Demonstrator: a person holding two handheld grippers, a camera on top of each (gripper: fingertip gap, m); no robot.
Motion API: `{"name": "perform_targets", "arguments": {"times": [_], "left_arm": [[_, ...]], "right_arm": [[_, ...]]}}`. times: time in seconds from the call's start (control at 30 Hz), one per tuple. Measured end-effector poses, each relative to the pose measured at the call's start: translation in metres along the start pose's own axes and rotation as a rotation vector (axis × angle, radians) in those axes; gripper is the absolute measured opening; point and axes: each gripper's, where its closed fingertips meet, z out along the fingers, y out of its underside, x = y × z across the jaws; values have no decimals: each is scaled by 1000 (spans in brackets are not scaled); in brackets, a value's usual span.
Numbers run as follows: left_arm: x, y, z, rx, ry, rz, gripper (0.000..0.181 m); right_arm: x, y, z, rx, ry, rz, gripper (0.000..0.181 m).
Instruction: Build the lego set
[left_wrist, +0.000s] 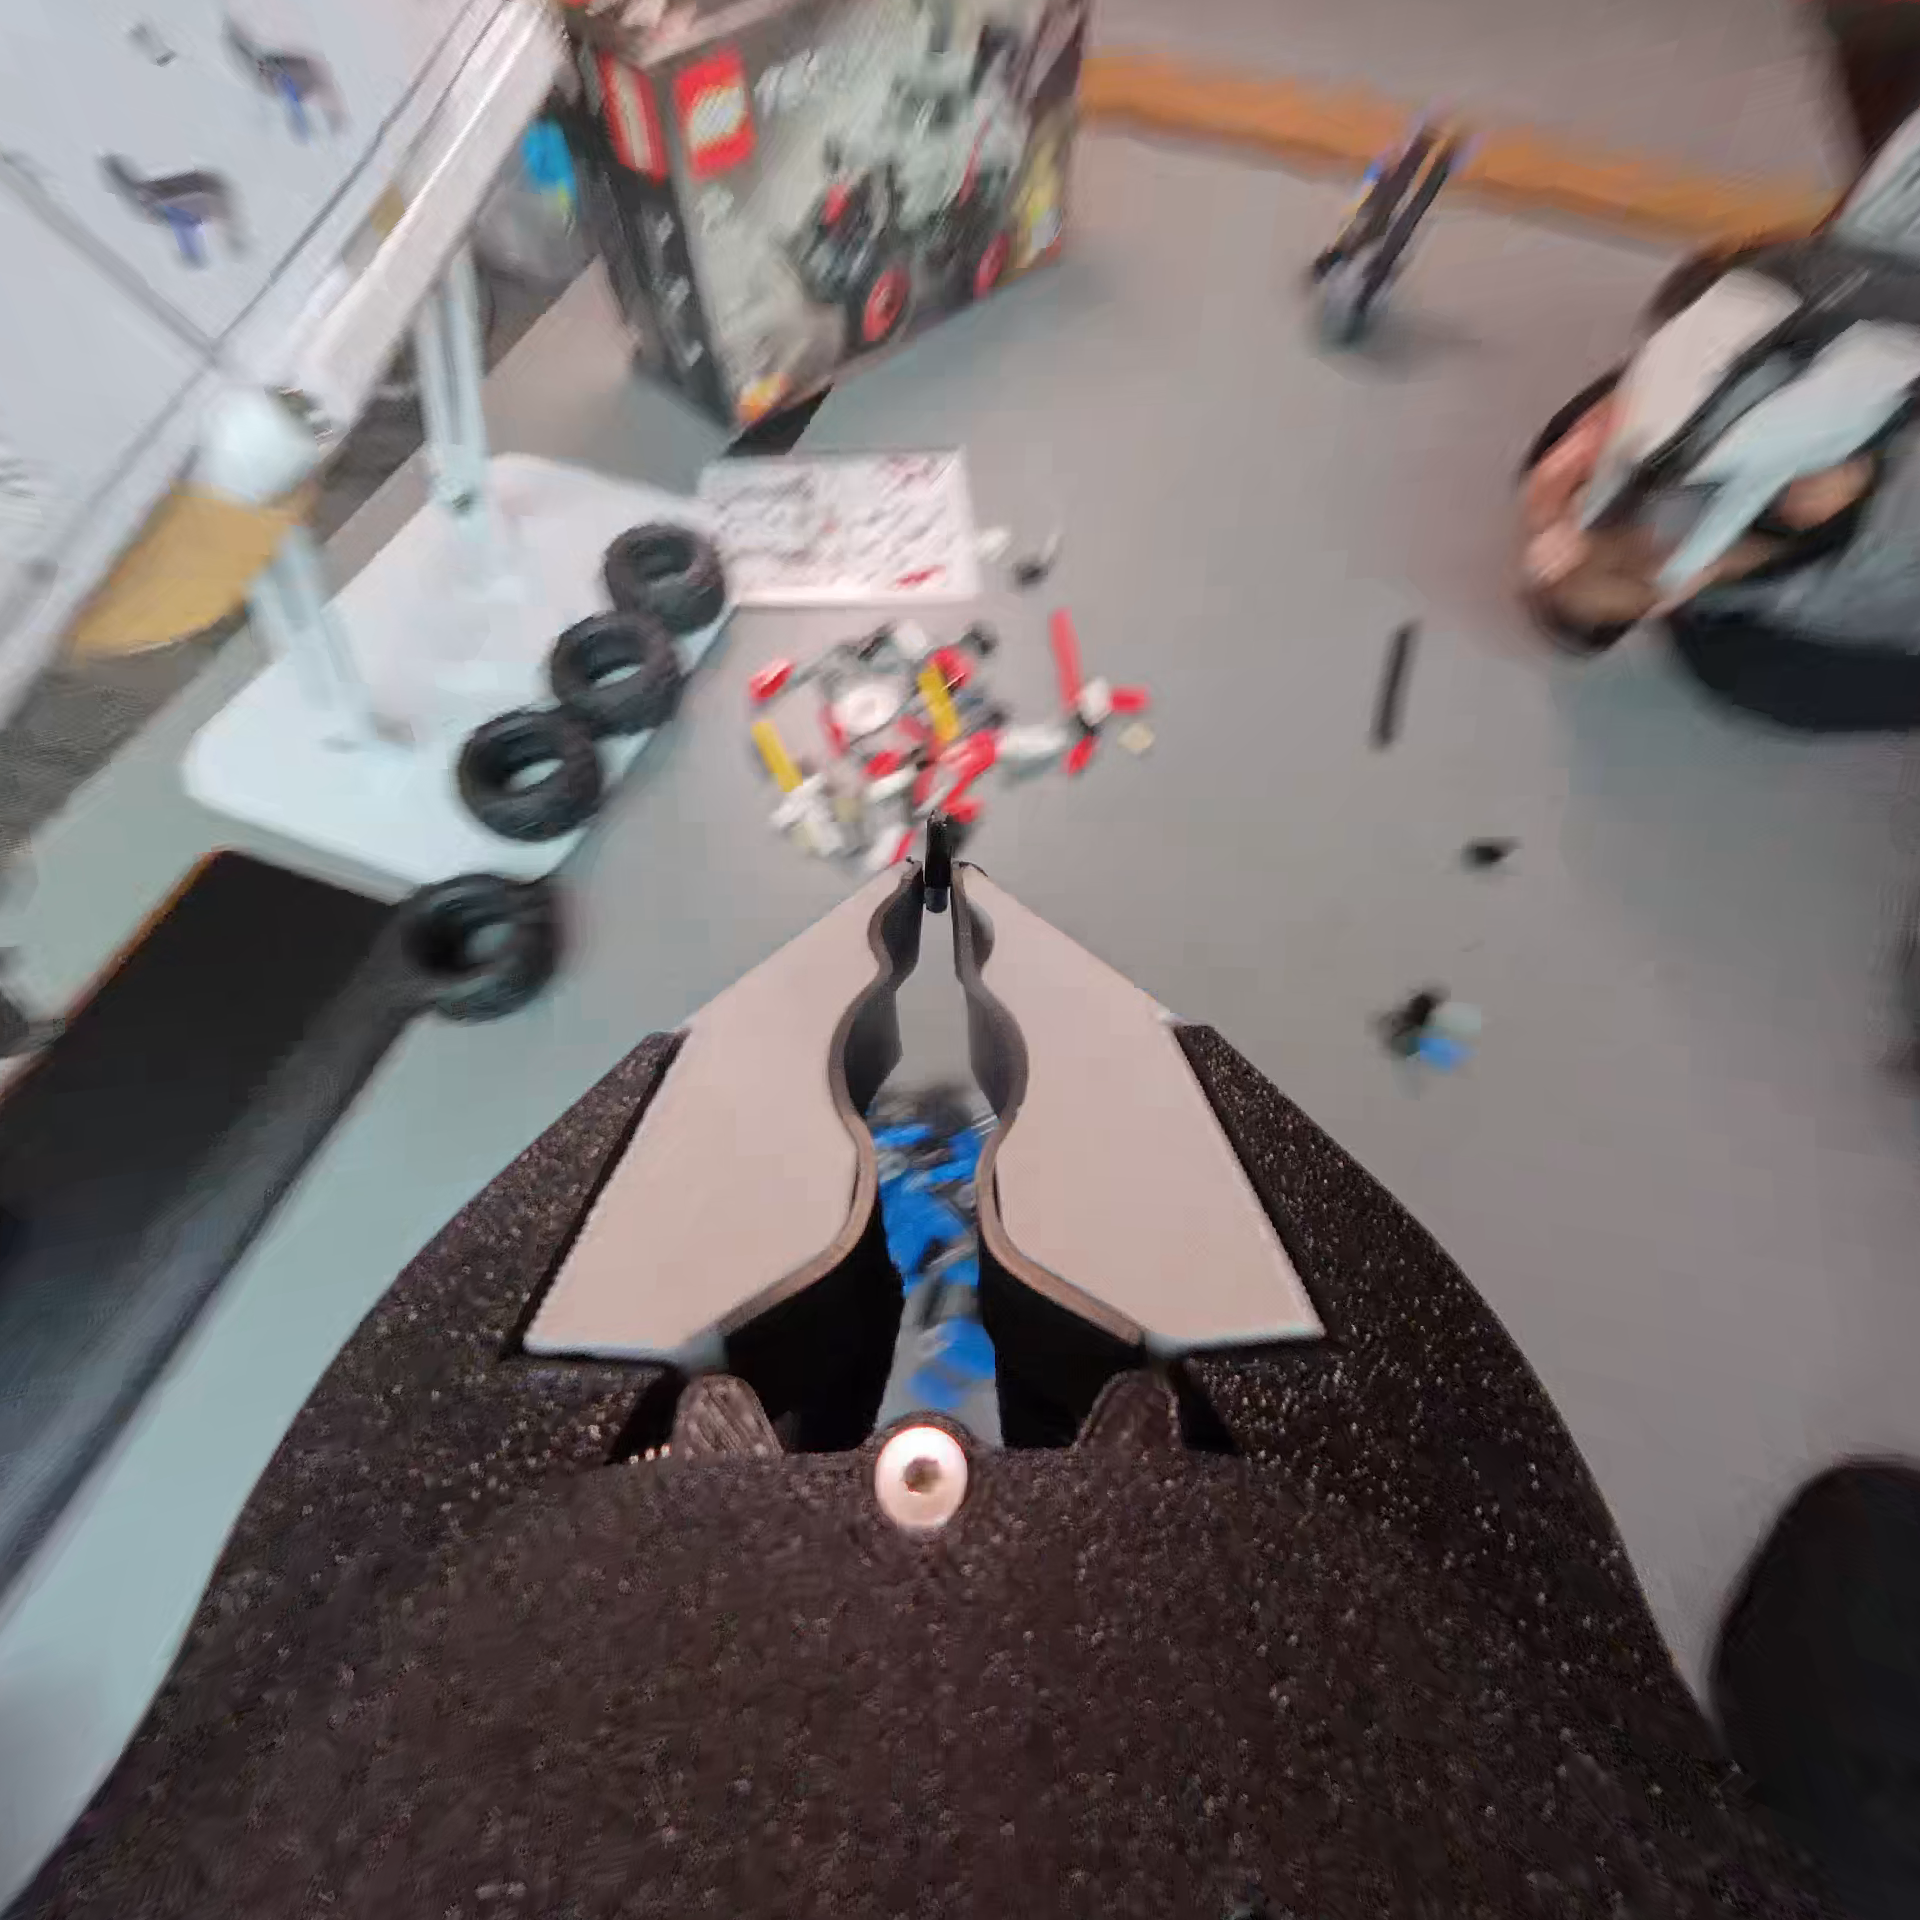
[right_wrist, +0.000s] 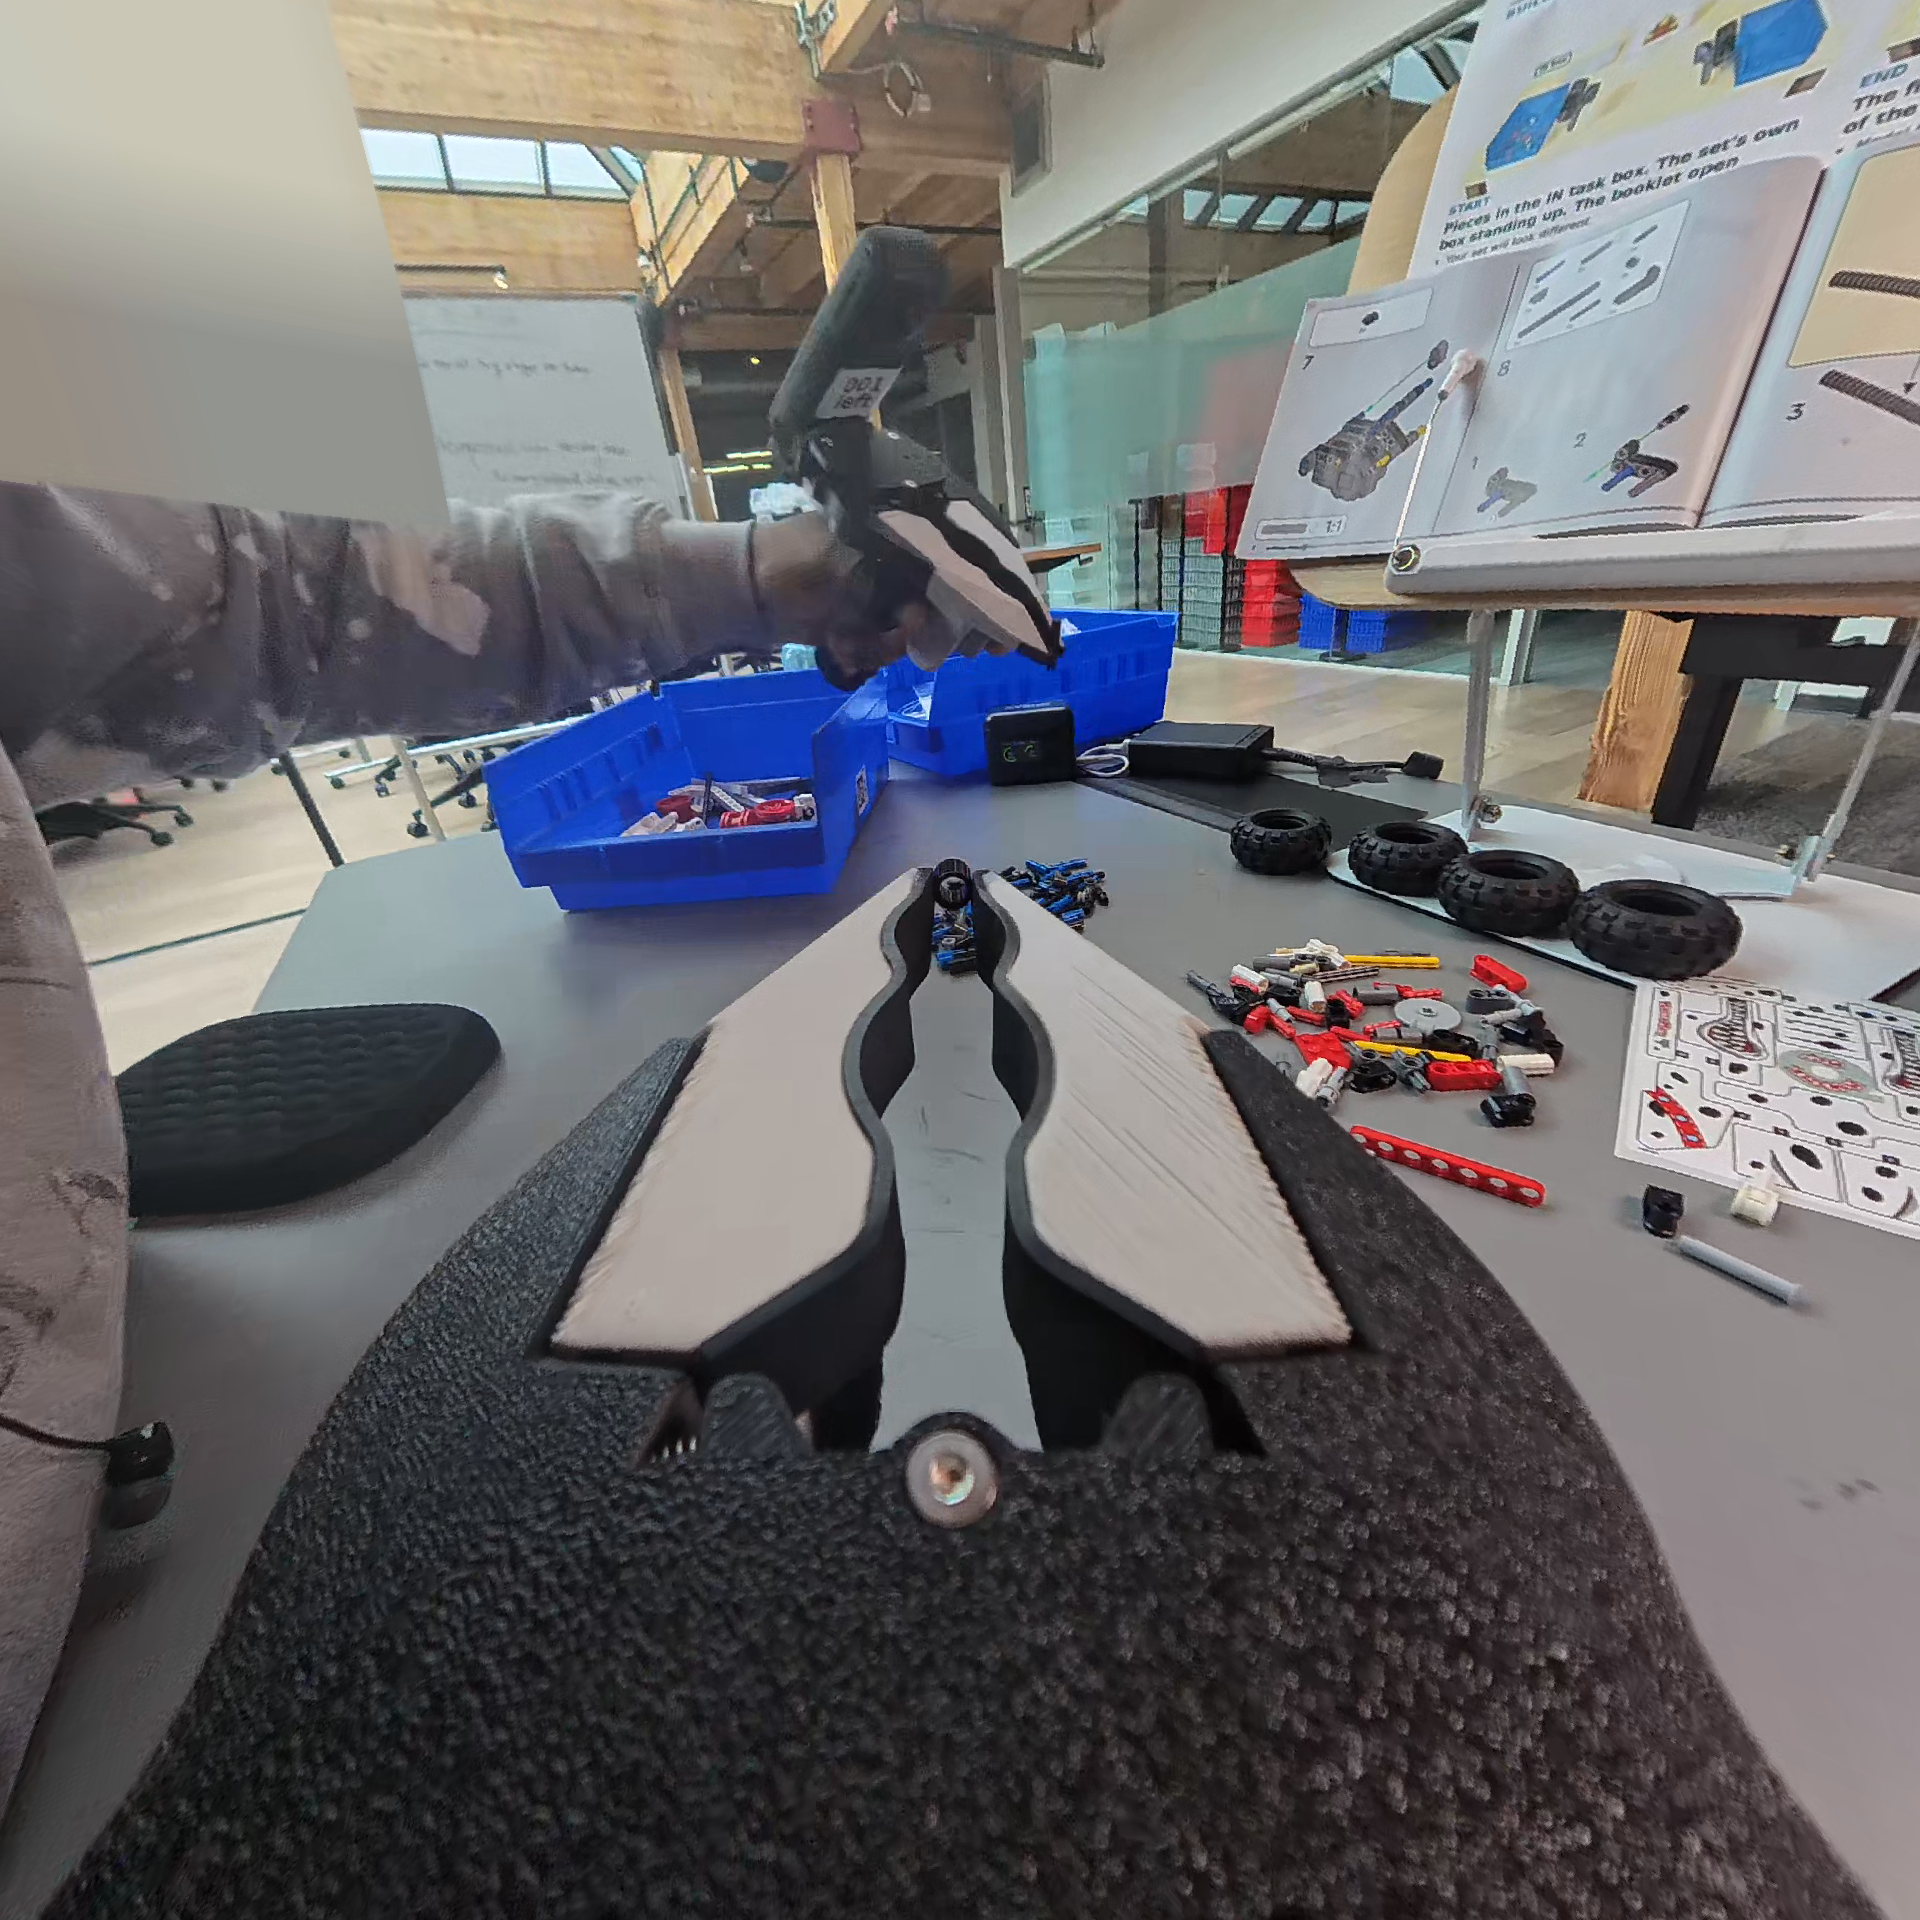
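Your left wrist view is smeared by motion blur; the set's box (left_wrist: 831, 197), the tyres (left_wrist: 613, 665) and the loose pieces (left_wrist: 914, 727) are all soft, while the jaws close to the lens stay crisp; your right wrist view is sharp and evenly bright, daylight coming from the high windows (right_wrist: 488, 161) beyond; shadows on the tabletop (right_wrist: 1662, 1455) are faint; both views bow outward at the edges; a smooth masking patch covers the upper left of your right view.

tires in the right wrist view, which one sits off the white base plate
The leftmost tire, the far end of the row of four. It rests on the grey table beside the plate's edge, while the other three sit on the white base plate.
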Motion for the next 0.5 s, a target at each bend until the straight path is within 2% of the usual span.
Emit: {"name": "perform_targets", "arguments": {"times": [0.03,0.1,0.17,0.23,0.33,0.47,0.5], "left_arm": [[38,-16,5,112,58,-82,5],[105,-26,21,260,165,-249,5],[155,-20,47,334,251,-415,5],[187,-10,76,349,289,-530,4],[223,11,115,211,276,-468,5],[236,33,134,-6,152,-207,5],[236,36,136,-22,122,-169,5]], "right_arm": [[-3,-1,0,1,-9,-7,7],[-8,-3,0,-7,-13,-35,7],[-11,-4,0,-20,-5,-74,7],[-11,-4,0,-37,9,-94,7],[-7,13,2,-143,26,-113,7],[-9,73,-4,-472,-42,-135,7],[-12,88,-9,-556,-74,-142,7]]}}
